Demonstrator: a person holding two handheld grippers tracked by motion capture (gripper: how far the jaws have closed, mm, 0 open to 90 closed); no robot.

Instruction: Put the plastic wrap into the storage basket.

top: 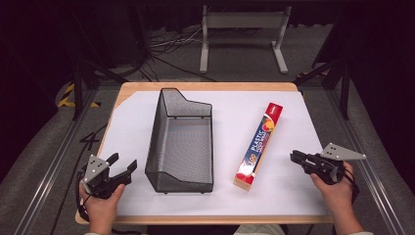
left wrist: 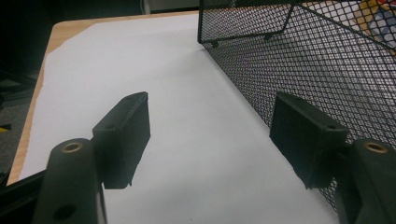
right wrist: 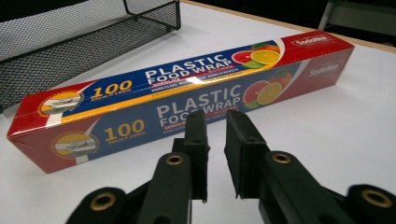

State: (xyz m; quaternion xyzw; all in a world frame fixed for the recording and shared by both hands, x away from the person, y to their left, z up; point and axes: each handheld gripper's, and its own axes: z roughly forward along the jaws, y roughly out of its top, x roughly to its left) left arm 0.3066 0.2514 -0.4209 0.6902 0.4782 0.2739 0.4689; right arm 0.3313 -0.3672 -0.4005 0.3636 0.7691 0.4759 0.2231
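Observation:
A long box of plastic food wrap, red and blue, lies flat on the white sheet right of centre. In the right gripper view the box lies crosswise just beyond the jaws. My right gripper rests at the table's right, pointing left at the box's near end; the right gripper has its jaws nearly together with a slim empty gap. My left gripper sits at the front left, jaws wide apart. The left gripper holds nothing, and its right pad is close beside the basket wall.
A black wire-mesh basket stands in the middle of the table, long side running front to back; the basket rises just right of the left jaws, and the basket lies behind the box. A metal stand is on the floor beyond.

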